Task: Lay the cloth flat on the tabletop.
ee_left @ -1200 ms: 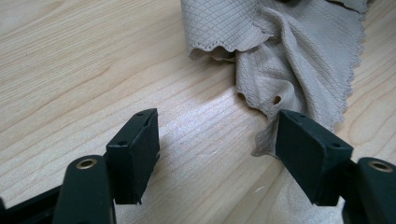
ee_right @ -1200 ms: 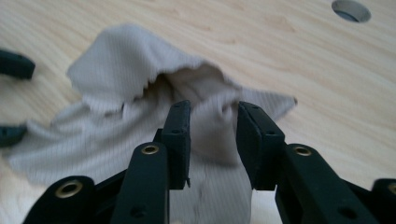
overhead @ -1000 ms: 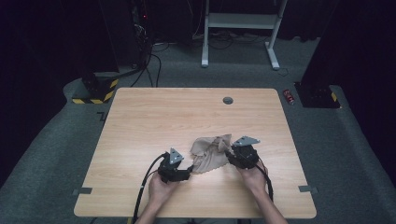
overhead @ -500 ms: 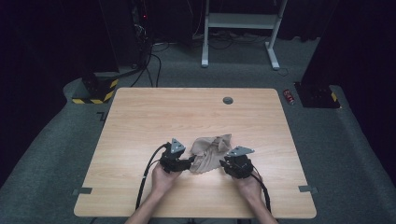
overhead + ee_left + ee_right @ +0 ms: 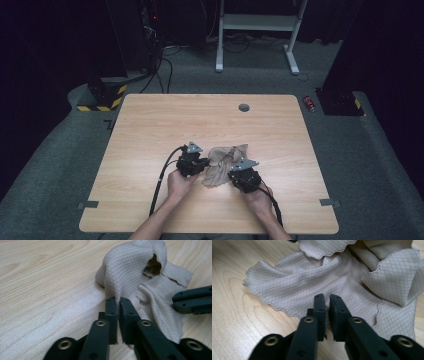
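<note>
A crumpled beige cloth (image 5: 223,159) with a diamond weave lies on the wooden table (image 5: 200,120), near the front middle. My left gripper (image 5: 204,164) sits at the cloth's left edge. Its jaws have just been closing, and they pinch a raised fold of the cloth (image 5: 130,267) at the left gripper's tips (image 5: 117,301). My right gripper (image 5: 231,176) is at the cloth's near right side. Its jaws have also just been closing, and the right gripper (image 5: 326,298) grips the scalloped edge of the cloth (image 5: 312,277). The right gripper's jaws (image 5: 192,302) show in the left gripper view too.
A round grommet hole (image 5: 244,107) sits near the table's far edge. On the floor beyond are a black-and-yellow striped base (image 5: 102,100), cables, a white desk frame (image 5: 250,30) and a small red object (image 5: 310,102). Gripper cables trail toward the front edge.
Both grippers have come in against the cloth, the right one sliding left and toward me. Both pairs of jaws have closed onto the fabric.
</note>
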